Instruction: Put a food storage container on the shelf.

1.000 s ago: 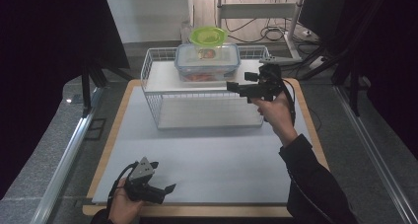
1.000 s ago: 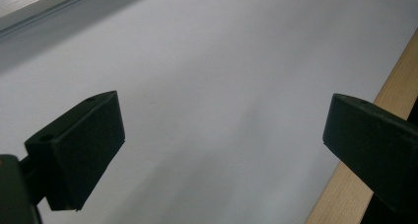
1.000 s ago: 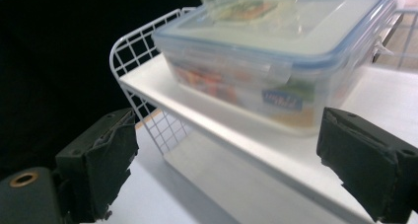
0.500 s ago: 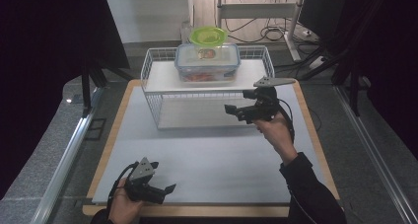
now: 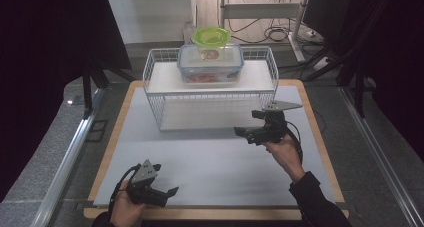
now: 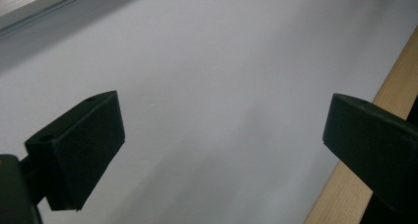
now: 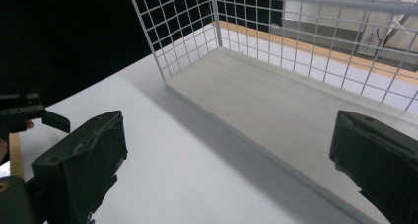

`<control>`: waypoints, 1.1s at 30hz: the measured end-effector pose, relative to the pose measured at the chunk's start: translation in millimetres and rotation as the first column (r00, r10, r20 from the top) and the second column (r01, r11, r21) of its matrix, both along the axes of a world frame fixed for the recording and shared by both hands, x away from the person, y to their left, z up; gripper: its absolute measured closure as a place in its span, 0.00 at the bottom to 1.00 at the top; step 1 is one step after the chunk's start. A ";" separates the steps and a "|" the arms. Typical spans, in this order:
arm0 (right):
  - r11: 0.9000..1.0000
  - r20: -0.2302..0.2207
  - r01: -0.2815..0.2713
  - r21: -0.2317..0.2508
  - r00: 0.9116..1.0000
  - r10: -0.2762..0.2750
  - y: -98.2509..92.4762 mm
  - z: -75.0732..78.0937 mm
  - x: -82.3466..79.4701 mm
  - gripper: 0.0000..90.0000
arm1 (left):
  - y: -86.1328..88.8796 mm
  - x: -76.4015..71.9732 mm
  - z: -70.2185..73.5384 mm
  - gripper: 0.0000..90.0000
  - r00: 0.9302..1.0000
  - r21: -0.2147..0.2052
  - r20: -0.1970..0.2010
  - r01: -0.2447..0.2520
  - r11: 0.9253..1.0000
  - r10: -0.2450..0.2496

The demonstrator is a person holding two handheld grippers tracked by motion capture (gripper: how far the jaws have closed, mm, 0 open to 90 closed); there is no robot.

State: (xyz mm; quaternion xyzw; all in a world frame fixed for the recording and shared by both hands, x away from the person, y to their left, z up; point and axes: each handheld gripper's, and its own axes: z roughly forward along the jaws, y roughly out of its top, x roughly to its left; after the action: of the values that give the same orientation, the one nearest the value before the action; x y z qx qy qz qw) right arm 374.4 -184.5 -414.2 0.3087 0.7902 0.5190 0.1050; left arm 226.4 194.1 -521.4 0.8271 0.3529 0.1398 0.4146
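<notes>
- Fingers of right gripper (image 5: 248,125) spread wide, nothing between; jaws just been opening.
- Left gripper (image 5: 167,189) released, empty, on mat (image 5: 210,157).
- Step, likely: withdrawal from wire rack (image 5: 161,112); lidded container (image 5: 210,62) sits on top.

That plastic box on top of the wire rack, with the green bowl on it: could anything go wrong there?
Possibly. The green bowl sits on the lidded box, which stands on the wire rack; a knock to the rack might tip the stack. The right gripper, jaws open and empty, hangs close in front of the rack and could catch its mesh. The left gripper lies near the table edge.
</notes>
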 end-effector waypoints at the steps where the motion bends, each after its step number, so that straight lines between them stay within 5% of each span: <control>1: 1.000 0.005 0.003 -0.005 1.000 -0.003 -0.6 -1.2 -2.3 0.00 | -0.1 -0.1 -0.1 0.02 1.000 0.000 0.000 0.001 1.000 -0.001; 11: 0.997 0.035 0.007 -0.077 0.999 -0.005 1.3 -12.8 -27.2 0.00 | -0.3 -0.4 0.0 0.02 1.000 -0.001 -0.001 0.005 1.000 -0.005; 33: 0.982 0.013 0.046 -0.183 0.999 -0.045 -23.2 -51.6 -62.8 0.00 | -1.7 0.0 -1.1 0.02 1.000 0.008 -0.009 0.012 1.000 -0.012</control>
State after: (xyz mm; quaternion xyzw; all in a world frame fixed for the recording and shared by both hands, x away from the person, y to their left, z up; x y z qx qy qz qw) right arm 311.7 -207.7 -465.8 0.3134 0.8268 0.4429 0.1481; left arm 226.4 192.3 -522.5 0.8314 0.3494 0.1349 0.4104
